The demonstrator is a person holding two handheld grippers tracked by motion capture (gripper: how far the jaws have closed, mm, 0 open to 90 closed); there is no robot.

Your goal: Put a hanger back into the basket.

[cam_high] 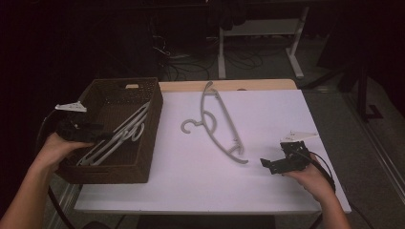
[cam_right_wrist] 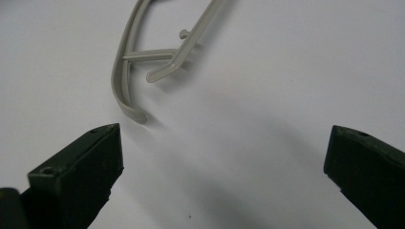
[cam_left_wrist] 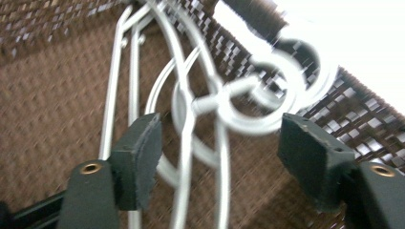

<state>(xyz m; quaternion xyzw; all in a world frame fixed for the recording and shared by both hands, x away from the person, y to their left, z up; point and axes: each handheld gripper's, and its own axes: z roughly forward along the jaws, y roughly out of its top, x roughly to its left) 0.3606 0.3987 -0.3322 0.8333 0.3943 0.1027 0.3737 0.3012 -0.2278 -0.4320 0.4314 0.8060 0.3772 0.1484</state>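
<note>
Lying on the white table (cam_high: pixel 191 191), the loose hanger (cam_high: pixel 217 121) runs lengthwise from the far edge down toward the right gripper (cam_high: pixel 282 162), its near tip just beyond those jaws, which stand wide apart and grasp nothing. That hand is plainly the nearer one, with bare table between jaws and tip. Off to the left, the hangers (cam_high: pixel 117 138) already in the basket (cam_high: pixel 143 171) lie slanted against its right wall; the left gripper (cam_high: pixel 79 131) hangs over them, jaws released either side of the hooks (cam_left_wrist: pixel 267 102). Nothing blocks the reach.
</note>
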